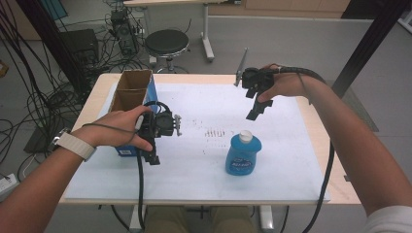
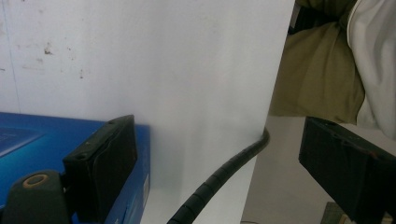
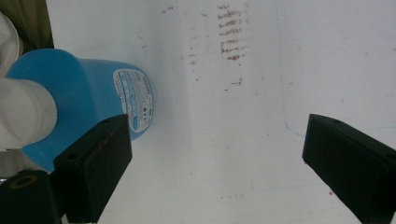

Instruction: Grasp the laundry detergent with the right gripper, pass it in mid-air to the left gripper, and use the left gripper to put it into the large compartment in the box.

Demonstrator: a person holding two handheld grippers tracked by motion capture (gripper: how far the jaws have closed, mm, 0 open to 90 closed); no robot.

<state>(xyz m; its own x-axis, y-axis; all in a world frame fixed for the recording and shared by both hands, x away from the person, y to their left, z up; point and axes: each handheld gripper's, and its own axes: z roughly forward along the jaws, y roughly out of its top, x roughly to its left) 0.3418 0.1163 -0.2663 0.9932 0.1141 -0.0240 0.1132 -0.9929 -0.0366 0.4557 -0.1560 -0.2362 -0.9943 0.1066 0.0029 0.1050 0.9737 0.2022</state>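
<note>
A pale wooden table point(image 1: 318, 131) with a white sheet point(image 1: 204, 167) stands on a grey floor point(image 1: 291, 43). Beyond it are a round black stool point(image 1: 166, 42), tangled black cables point(image 1: 34, 92) at left, and a white desk leg point(image 1: 208, 34).

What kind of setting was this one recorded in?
Probably a lab or workshop: bundles of cables trail over the floor, a black stool stands behind, and the table carries a taped-down white sheet.

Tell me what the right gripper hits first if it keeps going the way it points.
Probably the white mat: the open right gripper aims there, with the blue bottle just off to one side.
</note>
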